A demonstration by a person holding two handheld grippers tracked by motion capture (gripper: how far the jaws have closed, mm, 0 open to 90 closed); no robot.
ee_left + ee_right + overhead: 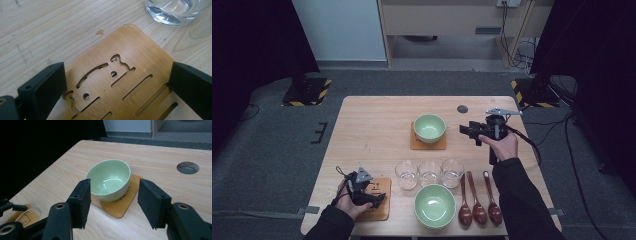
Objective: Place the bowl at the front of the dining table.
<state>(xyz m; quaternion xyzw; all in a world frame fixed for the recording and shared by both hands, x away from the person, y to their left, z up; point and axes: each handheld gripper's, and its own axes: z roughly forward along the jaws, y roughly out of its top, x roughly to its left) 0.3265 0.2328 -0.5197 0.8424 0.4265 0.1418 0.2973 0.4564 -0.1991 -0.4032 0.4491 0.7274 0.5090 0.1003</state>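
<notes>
Sitting on its far coaster (428, 143), one green bowl (429, 127) was placed; right claw (466, 131) gaped empty, left claw (379, 199) straddled the near coaster (377, 199), second bowl (434, 205) waiting.

Two pale green bowls sit on the worktop (372, 120): one bowl (429, 127) beyond the row of glasses, the other bowl (434, 205) on the near side of it. The glasses number three, clear and side by side: the left glass (406, 174), the middle glass (429, 172) and the right glass (452, 172). Three dark wooden spoons (478, 200) lie in a group just right of that row's near side. Two wooden coasters are there: one coaster (427, 143) under the far bowl, one slotted coaster (378, 199) left of the glasses. Two grippers are in hand.
</notes>
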